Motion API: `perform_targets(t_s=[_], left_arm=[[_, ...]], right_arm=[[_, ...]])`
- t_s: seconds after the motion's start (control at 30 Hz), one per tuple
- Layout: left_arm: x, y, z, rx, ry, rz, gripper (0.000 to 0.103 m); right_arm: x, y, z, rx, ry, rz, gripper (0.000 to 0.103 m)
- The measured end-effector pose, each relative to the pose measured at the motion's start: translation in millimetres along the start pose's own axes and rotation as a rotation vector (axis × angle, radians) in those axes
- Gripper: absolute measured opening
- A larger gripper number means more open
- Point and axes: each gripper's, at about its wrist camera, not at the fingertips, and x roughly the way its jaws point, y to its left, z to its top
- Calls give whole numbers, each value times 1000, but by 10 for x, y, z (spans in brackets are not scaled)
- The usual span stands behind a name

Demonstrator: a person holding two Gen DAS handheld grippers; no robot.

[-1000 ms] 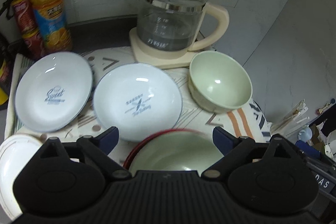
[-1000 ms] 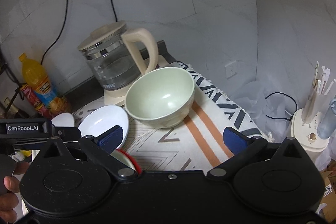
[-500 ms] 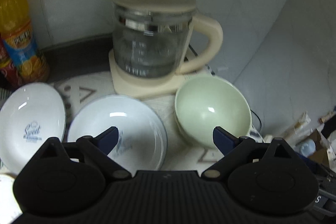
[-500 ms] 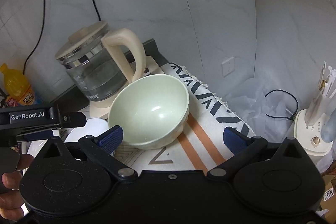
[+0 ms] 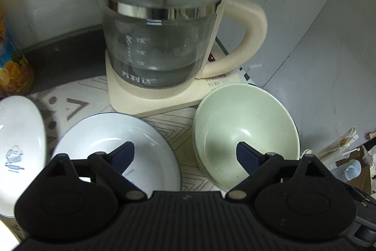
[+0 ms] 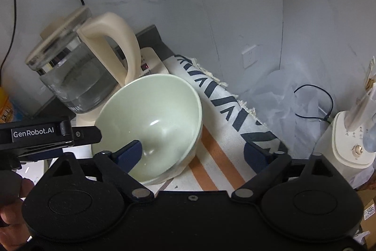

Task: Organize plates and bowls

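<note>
A pale green bowl (image 5: pixel 244 131) stands on the patterned cloth, right of a white plate (image 5: pixel 112 140) with a blue rim. A second white plate (image 5: pixel 16 147) with blue lettering lies at the far left. My left gripper (image 5: pixel 185 152) is open, its left finger over the middle plate and its right finger over the green bowl. In the right wrist view the green bowl (image 6: pixel 152 124) is close in front. My right gripper (image 6: pixel 195 149) is open, with its left finger inside the bowl and its right finger over the cloth. The left gripper's body (image 6: pixel 47 133) shows at the left.
A glass kettle (image 5: pixel 159 34) with a cream lid and handle stands on its base right behind the dishes, also in the right wrist view (image 6: pixel 77 69). An orange juice bottle (image 5: pixel 11 62) stands far left. The cloth's edge (image 6: pixel 235 95) drops off to the right, where a white appliance (image 6: pixel 352 138) stands.
Both grippers have moved forward toward the kettle and green bowl. The red-rimmed bowl and the near-left plate have left the left view. The right gripper's left finger now reaches inside the green bowl.
</note>
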Motion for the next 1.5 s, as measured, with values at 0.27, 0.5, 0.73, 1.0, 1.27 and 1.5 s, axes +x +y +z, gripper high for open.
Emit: perform_targets(t_s=[0.27, 0.5, 0.73, 1.0, 1.27, 1.5], left_arm=[[280, -49, 24, 13, 54, -21, 65], [470, -48, -8, 12, 109, -20, 41], [485, 1, -9, 7, 102, 16, 31], [386, 76, -48, -30, 85, -1, 23], [133, 91, -32, -46, 23, -37, 18], [-220, 59, -27, -60, -46, -54, 18]], right_arm=[[261, 29, 47, 7, 59, 0, 68], [468, 44, 43, 29, 137, 17, 37], [549, 101, -24, 5, 157, 31, 21], [435, 126, 2, 18, 121, 77, 18], [164, 151, 117, 27, 46, 104, 18], [-125, 222, 163, 18, -3, 127, 19]])
